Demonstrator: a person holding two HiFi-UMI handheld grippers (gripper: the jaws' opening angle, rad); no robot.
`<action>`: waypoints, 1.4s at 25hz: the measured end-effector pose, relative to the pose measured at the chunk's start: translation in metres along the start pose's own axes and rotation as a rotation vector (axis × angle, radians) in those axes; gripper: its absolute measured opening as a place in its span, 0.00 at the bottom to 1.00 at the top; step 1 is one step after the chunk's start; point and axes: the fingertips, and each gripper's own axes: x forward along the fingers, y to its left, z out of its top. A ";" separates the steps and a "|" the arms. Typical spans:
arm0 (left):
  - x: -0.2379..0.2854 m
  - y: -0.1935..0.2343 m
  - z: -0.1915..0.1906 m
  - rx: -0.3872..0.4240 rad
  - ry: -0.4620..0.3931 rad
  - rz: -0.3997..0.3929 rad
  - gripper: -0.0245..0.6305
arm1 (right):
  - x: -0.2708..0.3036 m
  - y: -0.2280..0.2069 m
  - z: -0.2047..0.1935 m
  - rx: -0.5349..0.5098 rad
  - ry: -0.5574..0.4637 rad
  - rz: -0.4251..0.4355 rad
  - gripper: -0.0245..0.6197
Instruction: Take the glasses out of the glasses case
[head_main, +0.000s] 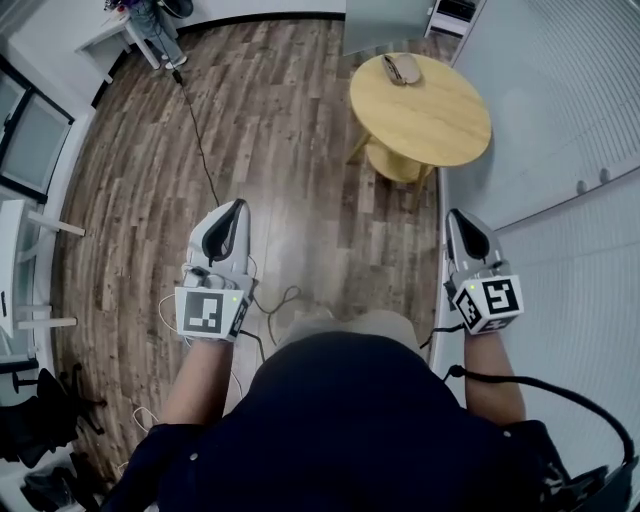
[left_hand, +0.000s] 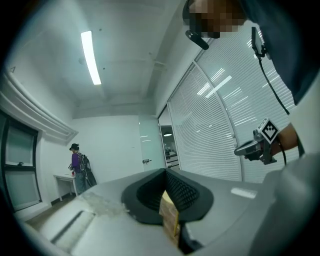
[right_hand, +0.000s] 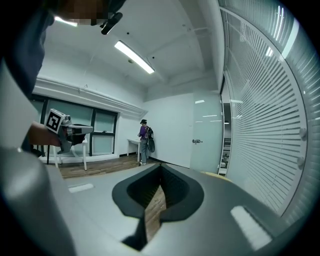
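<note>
Left gripper (head_main: 240, 206) and right gripper (head_main: 456, 214), both pressed together and empty, are held level well short of the round bench (head_main: 435, 125) bearing 1 case (head_main: 402, 68)

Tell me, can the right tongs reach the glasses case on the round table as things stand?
Probably not yet. The right tongs, shut and empty, hang well short of the round table, and the glasses case lies on its far side. Only wooden floor lies between.
</note>
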 end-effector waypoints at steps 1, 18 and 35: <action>0.007 0.006 -0.002 0.005 -0.002 -0.007 0.05 | 0.009 0.001 0.000 0.002 -0.003 -0.001 0.05; 0.121 0.078 -0.027 -0.015 0.035 0.006 0.05 | 0.151 -0.041 0.014 -0.013 0.008 0.029 0.05; 0.304 0.137 -0.012 0.041 0.048 0.065 0.05 | 0.329 -0.148 0.039 0.010 -0.022 0.120 0.05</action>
